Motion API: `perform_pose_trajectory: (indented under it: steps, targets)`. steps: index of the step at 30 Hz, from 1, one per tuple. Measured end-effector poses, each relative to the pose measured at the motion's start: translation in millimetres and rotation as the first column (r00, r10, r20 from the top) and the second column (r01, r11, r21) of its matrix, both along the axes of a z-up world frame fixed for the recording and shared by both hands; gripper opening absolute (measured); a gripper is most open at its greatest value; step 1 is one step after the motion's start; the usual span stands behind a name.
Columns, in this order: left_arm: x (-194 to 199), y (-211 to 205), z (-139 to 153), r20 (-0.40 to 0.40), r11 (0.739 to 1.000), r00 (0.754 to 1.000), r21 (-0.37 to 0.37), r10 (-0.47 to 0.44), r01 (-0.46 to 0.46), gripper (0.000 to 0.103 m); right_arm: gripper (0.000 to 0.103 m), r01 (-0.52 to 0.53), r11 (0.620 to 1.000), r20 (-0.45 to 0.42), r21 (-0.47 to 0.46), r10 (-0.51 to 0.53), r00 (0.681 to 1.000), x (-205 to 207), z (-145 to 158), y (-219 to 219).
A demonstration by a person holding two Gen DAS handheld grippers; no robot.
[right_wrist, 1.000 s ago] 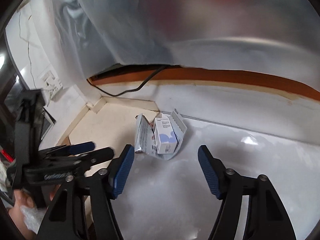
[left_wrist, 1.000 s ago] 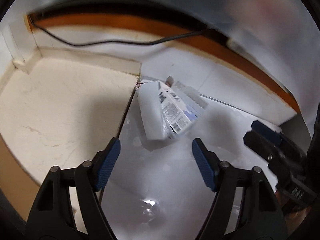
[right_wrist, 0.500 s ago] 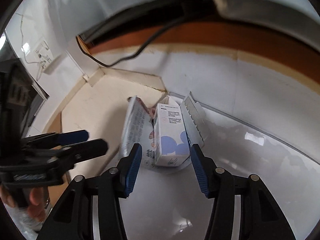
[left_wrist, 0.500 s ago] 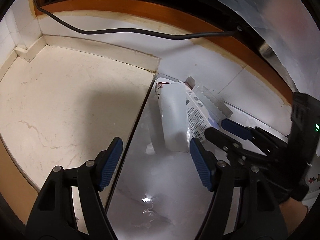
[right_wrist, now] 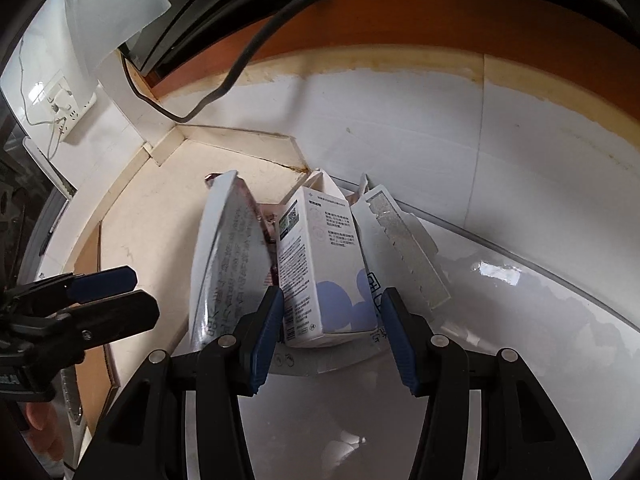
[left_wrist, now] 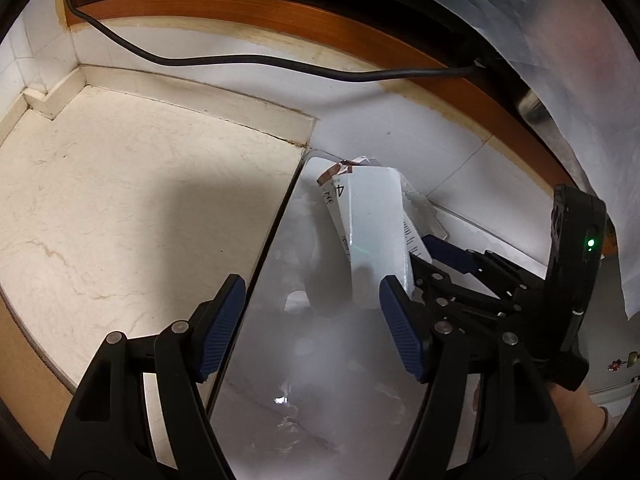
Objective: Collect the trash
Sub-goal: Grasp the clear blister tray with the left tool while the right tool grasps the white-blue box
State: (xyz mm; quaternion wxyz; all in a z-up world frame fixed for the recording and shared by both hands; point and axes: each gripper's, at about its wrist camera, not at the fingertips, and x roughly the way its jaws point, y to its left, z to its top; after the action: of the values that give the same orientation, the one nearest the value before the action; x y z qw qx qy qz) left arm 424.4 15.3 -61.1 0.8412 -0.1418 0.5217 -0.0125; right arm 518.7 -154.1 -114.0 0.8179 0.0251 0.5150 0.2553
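Item: left gripper (left_wrist: pixel 312 316). Blue pads spread wide, nothing between them. It hangs over the seam where the cream stone floor (left_wrist: pixel 132 216) meets the glossy white slab (left_wrist: pixel 332 380), short of the small carton and to its left. Its right pad sits just beside the near end of the torn packaging (left_wrist: pixel 374 236), not pressing on it.

Item: small carton (right_wrist: pixel 320 276). White, with printed text, a code square and lavender blobs low on its front. It lies in the corner where the slab meets the white wall tiles (right_wrist: pixel 420 152), tucked in an opened-out white package: one printed flap (right_wrist: pixel 228 256) rises to the left of the carton, a flap with a grey glue strip (right_wrist: pixel 404 248) to its right.

Item: right gripper (right_wrist: pixel 330 326). Jaws about half spread, set to either side of the carton's near end; the left pad is against or nearly against the carton's side, the right pad just beside it. Whether the pads press on it I cannot tell.

Seen from the left wrist only: the right gripper's body with a green light (left_wrist: pixel 591 243), reaching in behind the packaging, and a clear plastic sheet (left_wrist: pixel 560 60) hanging above and right of the carton. The carton itself is hidden there.

Seen from the right wrist only: the carton's printed face, and a wall socket (right_wrist: pixel 60 100) far to its left. The black cable (right_wrist: pixel 248 52) along the brown trim (right_wrist: pixel 400 20) above the carton shows in both.
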Motion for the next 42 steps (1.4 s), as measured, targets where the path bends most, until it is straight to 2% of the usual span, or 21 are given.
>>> perform_pose_trajectory:
  steps: [13, 15, 17, 22, 27, 36, 38, 40, 42]
  targets:
    - [3, -5, 6, 0.004, 0.999, 1.000, -0.034, -0.019, 0.020, 0.067, 0.055, -0.080, 0.994, 0.031, -0.080, 0.083, 0.996, -4, 1, 10]
    - [4, -6, 6, 0.003, 0.999, 1.000, -0.038, -0.020, 0.020, 0.067, 0.054, -0.082, 0.994, 0.021, -0.075, 0.084, 0.996, -2, 1, 8]
    - [6, -6, 5, 0.003, 0.999, 1.000, -0.046, -0.023, 0.023, 0.067, 0.042, -0.089, 0.996, -0.015, -0.028, 0.089, 0.996, 3, 0, 8]
    - [10, -11, 5, 0.004, 0.998, 0.999, -0.057, -0.040, 0.040, 0.067, 0.041, -0.079, 0.996, 0.001, -0.035, 0.079, 0.997, -3, 5, 7]
    - [19, -19, 1, -0.004, 0.996, 0.998, -0.072, -0.060, 0.059, 0.067, 0.039, -0.047, 0.999, 0.014, -0.004, 0.047, 0.999, -12, 17, -3]
    - [45, -23, -24, -0.047, 0.993, 0.998, -0.111, -0.047, 0.041, 0.067, 0.039, -0.013, 1.000, 0.053, 0.005, 0.013, 0.999, -28, 31, -22]
    - [49, -24, -28, -0.050, 0.993, 0.998, -0.113, -0.045, 0.039, 0.058, 0.039, -0.007, 1.000, 0.060, 0.003, 0.007, 0.998, -30, 33, -25]
    - [54, -25, -35, -0.062, 0.994, 0.997, -0.107, -0.042, 0.035, 0.036, 0.039, -0.001, 1.000, 0.066, 0.005, 0.001, 0.998, -32, 35, -28]
    - [57, -25, -40, -0.065, 0.993, 0.997, -0.112, -0.033, 0.025, 0.033, 0.039, 0.006, 1.000, 0.067, 0.012, -0.006, 0.998, -34, 36, -32]
